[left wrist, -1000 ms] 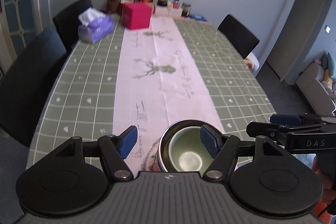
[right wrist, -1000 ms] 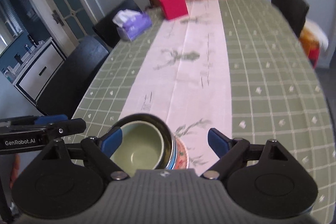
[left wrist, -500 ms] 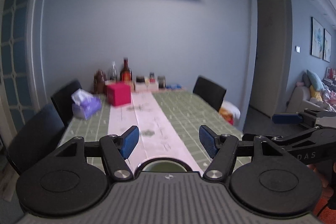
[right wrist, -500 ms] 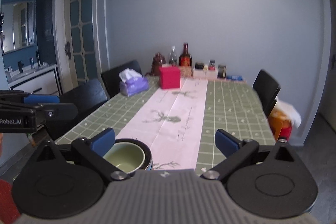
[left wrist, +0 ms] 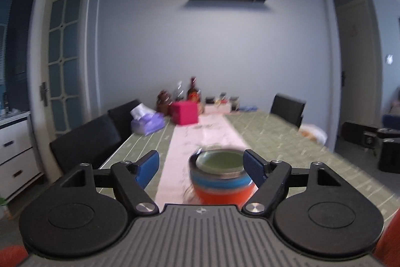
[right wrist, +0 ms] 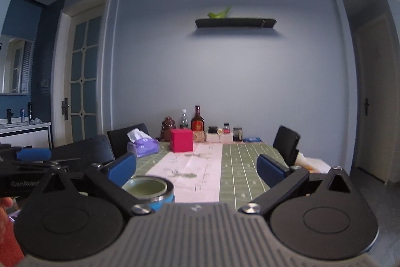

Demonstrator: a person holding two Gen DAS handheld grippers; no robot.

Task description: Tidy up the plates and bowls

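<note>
Here, left gripper (left wrist: 201, 165): jaws spread wide, having just been opening further; the stack of bowls sits between the blue pads, the right pad just beside its rim, but neither presses on it — nothing held.
Right gripper (right wrist: 196, 167): jaws wide apart over bare runner, holding nothing; they were opening until a moment ago.
Stack of bowls (left wrist: 221, 178): nested at the near end of the table — a green bowl (left wrist: 218, 160) innermost, a blue band and an orange-red wall below; blurred by motion, its base hidden behind the gripper body, so the number of bowls cannot be told.
Same stack, right wrist view: mostly hidden behind the left finger; only the green inside and a strip of blue show.
Table (right wrist: 247, 167): green checked cloth with a pale runner (right wrist: 197, 174).
Far end: pink box (right wrist: 181, 140), purple tissue pack (right wrist: 143, 146), bottles and jars (right wrist: 197, 123) — labels too small to read.
Left gripper's finger (right wrist: 33, 154): cut off at the left edge of the right wrist view.
</note>
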